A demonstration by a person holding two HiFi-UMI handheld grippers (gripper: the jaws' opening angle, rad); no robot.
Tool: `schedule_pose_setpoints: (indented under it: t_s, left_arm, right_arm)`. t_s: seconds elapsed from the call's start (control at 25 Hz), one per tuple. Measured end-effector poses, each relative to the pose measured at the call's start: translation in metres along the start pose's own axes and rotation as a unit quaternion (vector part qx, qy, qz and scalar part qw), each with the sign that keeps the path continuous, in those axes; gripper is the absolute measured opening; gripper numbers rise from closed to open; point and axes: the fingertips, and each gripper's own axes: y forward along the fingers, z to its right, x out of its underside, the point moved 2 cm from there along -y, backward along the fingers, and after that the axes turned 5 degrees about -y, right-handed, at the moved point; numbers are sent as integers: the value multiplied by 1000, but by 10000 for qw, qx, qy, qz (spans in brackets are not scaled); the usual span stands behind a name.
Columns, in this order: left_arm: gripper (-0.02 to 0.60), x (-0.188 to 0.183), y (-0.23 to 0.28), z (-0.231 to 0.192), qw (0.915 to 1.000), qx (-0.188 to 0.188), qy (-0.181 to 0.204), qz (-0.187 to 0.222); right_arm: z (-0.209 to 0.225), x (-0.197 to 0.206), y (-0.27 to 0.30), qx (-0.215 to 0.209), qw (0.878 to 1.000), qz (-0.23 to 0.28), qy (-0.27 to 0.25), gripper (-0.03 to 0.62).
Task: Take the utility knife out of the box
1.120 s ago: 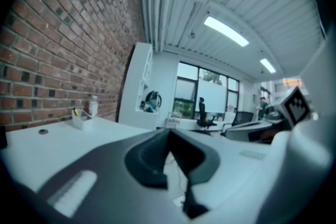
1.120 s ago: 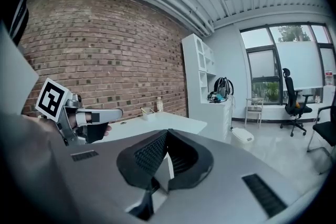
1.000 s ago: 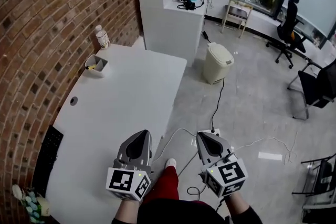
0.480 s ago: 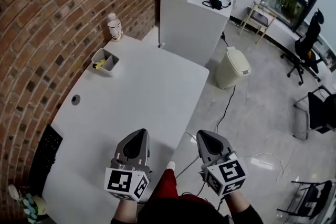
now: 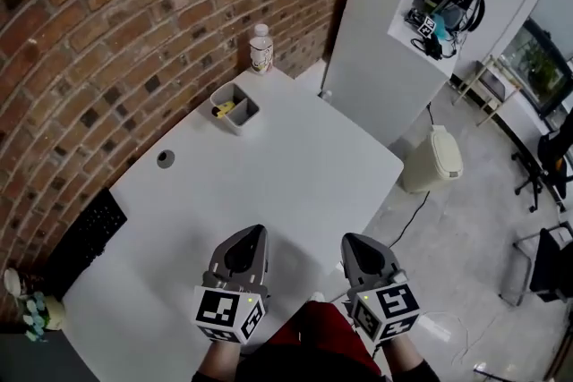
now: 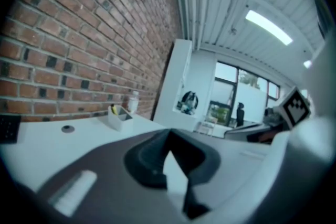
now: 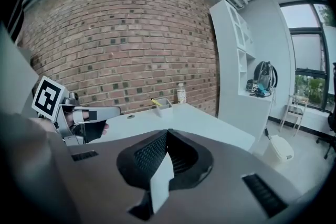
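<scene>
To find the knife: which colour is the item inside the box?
The item is yellow; best in head view.

we saw a white desk (image 5: 295,179) along a brick wall (image 5: 107,22), a bottle (image 5: 260,47) at its far corner, a round hole (image 5: 165,158) near its left edge, a beige bin (image 5: 432,158) beyond its right edge

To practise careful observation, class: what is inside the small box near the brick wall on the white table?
A yellow object pokes out of the box; its walls hide the rest of the contents.
</scene>
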Motion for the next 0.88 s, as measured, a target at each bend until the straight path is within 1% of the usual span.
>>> schedule_pose_setpoints:
  t_s: [0.12, 0.28, 0.36, 0.64, 0.88]
  left_arm:
    - [5, -5, -2, -14, 9995, -296, -86, 104]
    - [5, -7, 1, -26, 9975, -686, -122, 141]
    - [20, -10, 7, -32, 9958, -889, -109, 172]
    - [21, -27, 33, -51, 9858, -1624, -203, 362]
    - [28, -36, 59, -62, 9776, -2047, -262, 409]
  right_arm:
    - [-5, -5, 18, -313, 9994, -14, -137, 8]
    - [-4, -9, 43, -751, 9968, -24, -268, 8]
    - [-1, -12, 59, -964, 9948, -27, -316, 8]
    - [18, -33, 109, -1599, 9858, -35, -519, 8]
    - [38, -46, 141, -1942, 9790, -68, -622, 8]
